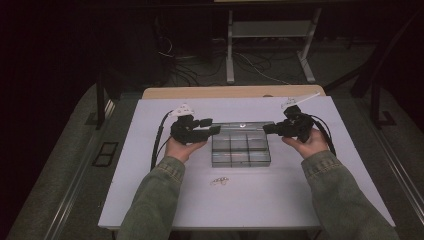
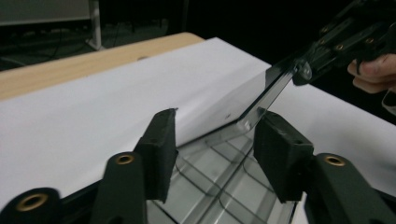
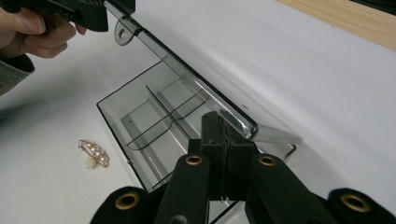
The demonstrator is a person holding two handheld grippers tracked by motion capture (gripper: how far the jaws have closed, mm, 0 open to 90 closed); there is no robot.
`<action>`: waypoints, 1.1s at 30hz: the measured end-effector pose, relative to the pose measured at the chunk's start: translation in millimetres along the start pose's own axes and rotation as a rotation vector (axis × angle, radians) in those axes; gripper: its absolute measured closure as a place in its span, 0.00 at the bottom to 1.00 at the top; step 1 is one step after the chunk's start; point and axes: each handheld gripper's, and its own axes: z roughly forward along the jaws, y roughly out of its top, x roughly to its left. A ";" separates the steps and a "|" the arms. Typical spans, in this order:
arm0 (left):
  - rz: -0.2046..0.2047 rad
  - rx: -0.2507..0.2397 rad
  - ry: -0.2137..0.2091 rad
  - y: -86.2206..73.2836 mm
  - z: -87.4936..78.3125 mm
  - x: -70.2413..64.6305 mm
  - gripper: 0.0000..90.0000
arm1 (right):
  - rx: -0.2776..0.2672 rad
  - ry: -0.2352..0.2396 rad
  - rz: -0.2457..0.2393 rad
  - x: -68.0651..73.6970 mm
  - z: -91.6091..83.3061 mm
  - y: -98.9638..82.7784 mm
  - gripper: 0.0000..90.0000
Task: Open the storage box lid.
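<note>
A clear plastic compartment box (image 1: 240, 150) is sitting mid-desk on the white desk (image 1: 150, 200), its transparent lid (image 3: 196, 88) standing raised along the far edge. The right tongs (image 3: 227, 140) are pressing together on one end of that lid, with the lid's corner hiding behind their pads in the right gripper view. The left tongs (image 2: 215, 154) are standing apart around the lid's other end, the pads not touching it. Dim light is making the box's dividers hard to count from above. A small pearl brooch (image 3: 94, 154) is lying on the desk just in front of the box. No lettering is legible anywhere.
</note>
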 end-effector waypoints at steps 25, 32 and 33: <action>0.038 -0.005 0.020 7.6 3.9 5.9 0.67 | -0.053 -0.033 0.059 -18.7 -19.0 -12.2 0.86; 0.036 -0.011 0.026 9.5 5.6 8.5 0.68 | -0.086 -0.057 0.071 -24.7 -17.4 -10.0 0.73; 0.033 -0.012 0.026 9.6 5.8 8.7 0.68 | -0.091 -0.056 0.074 -25.8 -16.5 -9.5 0.69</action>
